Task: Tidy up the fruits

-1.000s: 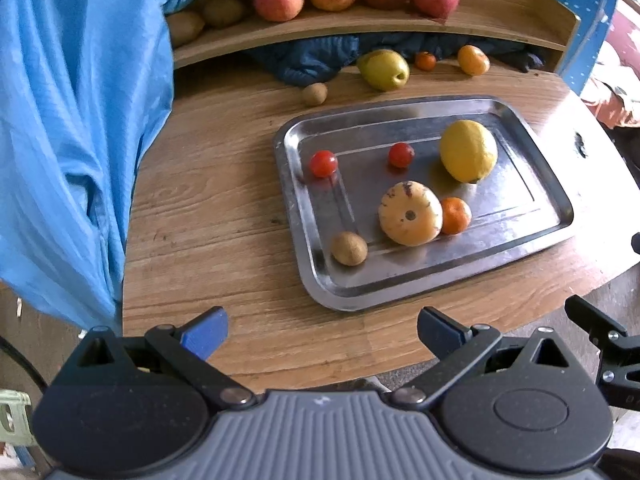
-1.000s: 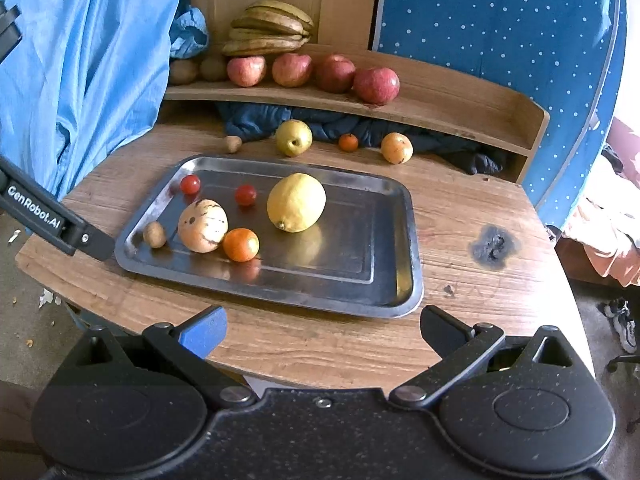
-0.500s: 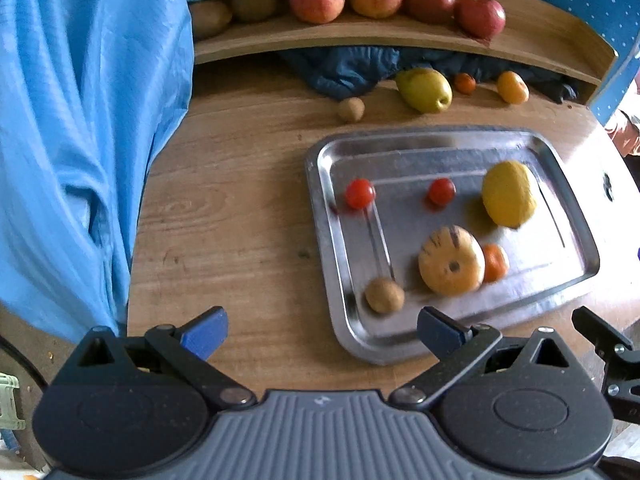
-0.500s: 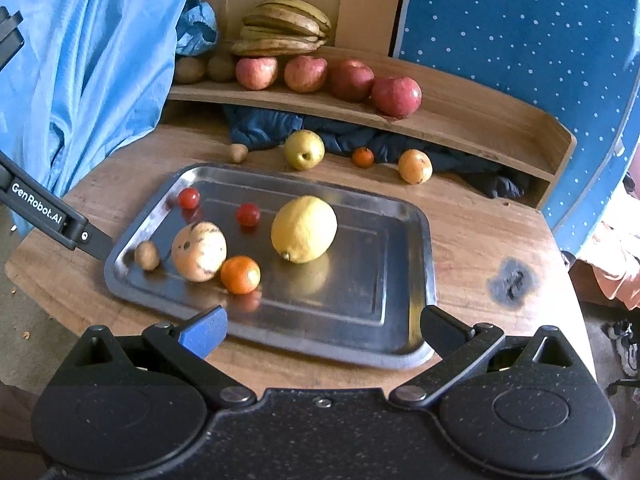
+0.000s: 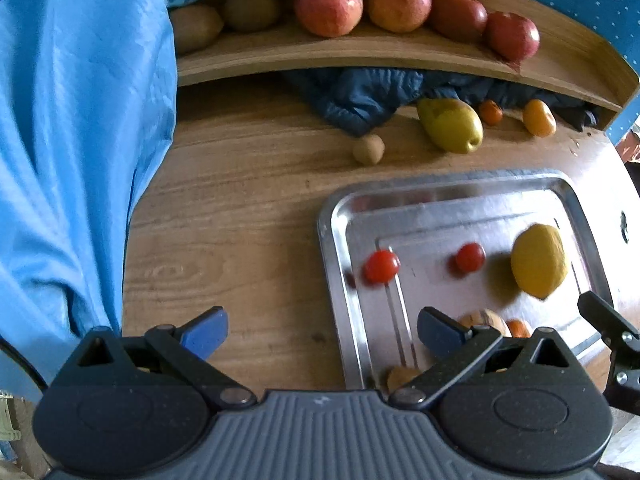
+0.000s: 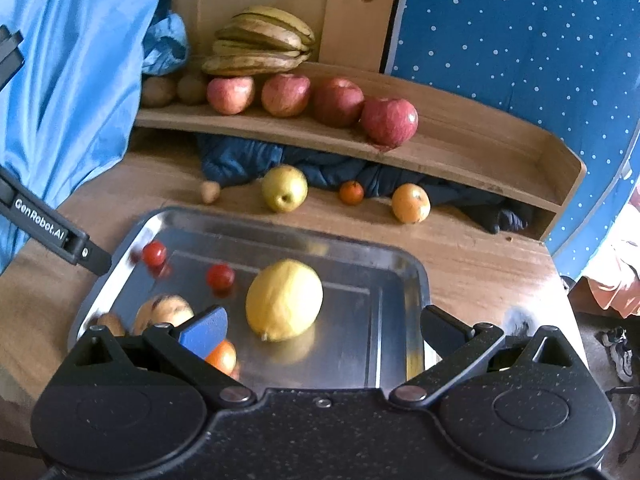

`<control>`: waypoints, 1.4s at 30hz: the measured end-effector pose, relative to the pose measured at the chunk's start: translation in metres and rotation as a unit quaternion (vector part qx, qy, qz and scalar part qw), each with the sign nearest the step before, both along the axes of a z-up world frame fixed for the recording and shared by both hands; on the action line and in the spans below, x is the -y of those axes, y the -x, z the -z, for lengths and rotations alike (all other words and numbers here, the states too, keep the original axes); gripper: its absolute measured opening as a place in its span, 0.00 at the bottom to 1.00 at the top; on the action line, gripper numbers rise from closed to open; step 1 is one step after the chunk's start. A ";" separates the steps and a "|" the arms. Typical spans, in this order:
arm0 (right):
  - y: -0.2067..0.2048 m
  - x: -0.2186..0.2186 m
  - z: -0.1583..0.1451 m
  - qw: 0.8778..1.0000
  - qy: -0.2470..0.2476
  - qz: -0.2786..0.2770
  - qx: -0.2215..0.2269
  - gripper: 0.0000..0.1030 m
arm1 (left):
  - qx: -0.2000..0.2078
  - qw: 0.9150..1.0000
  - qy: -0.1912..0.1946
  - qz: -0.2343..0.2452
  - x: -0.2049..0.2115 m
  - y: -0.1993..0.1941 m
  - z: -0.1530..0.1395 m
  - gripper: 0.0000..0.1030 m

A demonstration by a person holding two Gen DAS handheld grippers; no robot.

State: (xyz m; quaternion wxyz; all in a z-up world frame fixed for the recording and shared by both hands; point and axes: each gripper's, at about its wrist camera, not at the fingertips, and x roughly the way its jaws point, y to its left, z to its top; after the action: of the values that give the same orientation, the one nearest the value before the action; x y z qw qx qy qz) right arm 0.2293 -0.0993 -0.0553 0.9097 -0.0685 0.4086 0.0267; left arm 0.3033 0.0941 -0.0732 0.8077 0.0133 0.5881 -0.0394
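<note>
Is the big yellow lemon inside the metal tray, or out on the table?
Inside. The lemon rests on the tray floor, within the raised rim, apart from both tomatoes.

A lived-in domestic room, apparently a home corner. A worn wood-grain table [image 6: 472, 256] carries a raised curved wooden shelf [image 6: 460, 148] stocked with red apples [image 6: 390, 120] and a bunch of overripe yellow-brown bananas [image 6: 260, 42]. Light blue fabric [image 6: 76, 80] and a dark blue white-dotted cloth [image 6: 520, 40] hang behind; a crumpled navy garment [image 6: 240, 160] lies beneath the shelf; a sneaker [image 6: 622, 354] rests on the floor.
</note>
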 end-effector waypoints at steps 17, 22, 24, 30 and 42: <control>-0.063 -0.010 0.011 0.999 0.015 0.001 -0.035 0.99 | 0.004 1.000 0.026 -0.002 0.001 -0.076 0.015 1.00; -0.077 -0.010 0.014 0.999 0.019 0.006 -0.037 0.99 | -0.004 0.999 0.039 0.005 0.002 -0.089 0.025 1.00; -0.083 -0.011 0.014 0.999 0.022 0.004 -0.038 0.99 | -0.002 0.999 0.038 0.006 0.001 -0.094 0.028 1.00; -0.097 -0.016 0.018 0.998 0.034 0.001 -0.051 0.99 | 0.011 0.999 0.042 0.008 -0.002 -0.111 0.031 1.00; -0.119 -0.031 0.028 0.994 0.069 -0.007 -0.082 0.99 | 0.020 0.997 0.064 0.032 0.009 -0.129 0.047 1.00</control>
State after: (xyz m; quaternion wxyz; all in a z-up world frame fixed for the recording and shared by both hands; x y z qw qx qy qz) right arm 0.3481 -0.0687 -0.0829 0.8660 -0.1312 0.4823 0.0100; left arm 0.4326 0.0848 -0.1197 0.8168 -0.0185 0.5674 -0.1021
